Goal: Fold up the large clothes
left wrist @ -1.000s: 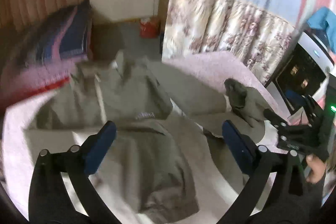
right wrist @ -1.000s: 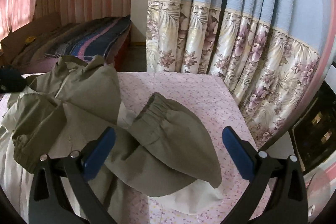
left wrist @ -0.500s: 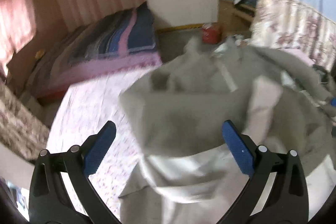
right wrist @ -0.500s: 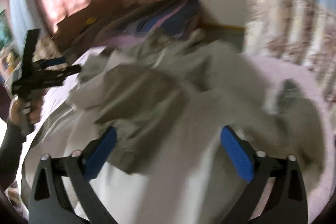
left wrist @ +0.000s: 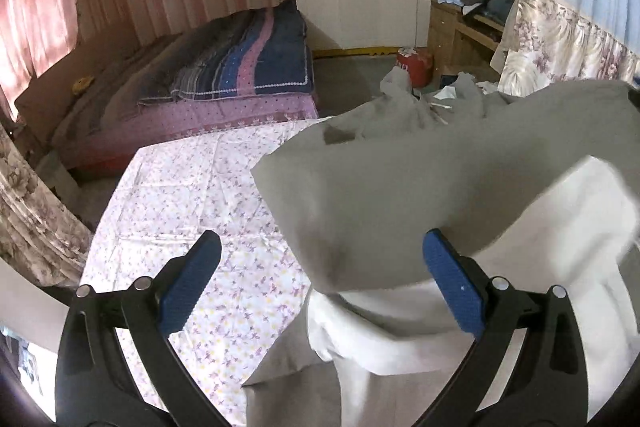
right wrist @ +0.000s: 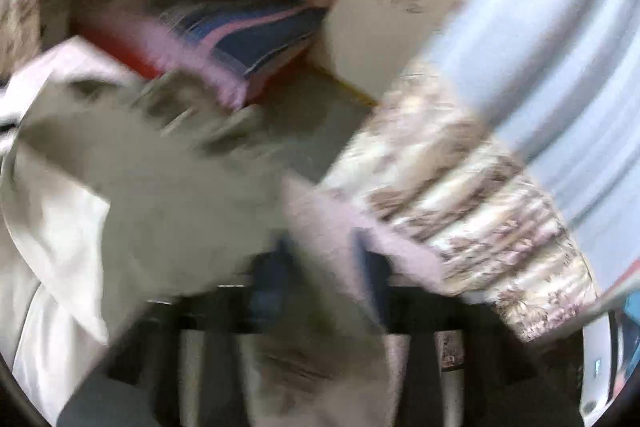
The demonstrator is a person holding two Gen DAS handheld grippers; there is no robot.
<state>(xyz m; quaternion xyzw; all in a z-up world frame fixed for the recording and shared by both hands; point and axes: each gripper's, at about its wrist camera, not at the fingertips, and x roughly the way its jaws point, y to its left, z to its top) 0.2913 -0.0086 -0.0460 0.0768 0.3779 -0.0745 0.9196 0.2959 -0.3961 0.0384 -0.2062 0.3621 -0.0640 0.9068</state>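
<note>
The olive-grey jacket with white lining (left wrist: 400, 187) has swung up above the floral-clothed desk (left wrist: 192, 187), left gripper (left wrist: 320, 287) jaws spread empty, right gripper (right wrist: 324, 287) jaws closing, grip too blurred to tell.

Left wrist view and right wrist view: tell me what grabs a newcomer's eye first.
In the left wrist view, the grey-green jacket billows mid-frame, its white lining below, between the wide-open left gripper. Left of it lies the floral sheet. The right wrist view is heavily blurred; the right gripper is closing, with cloth seemingly between its jaws.
</note>
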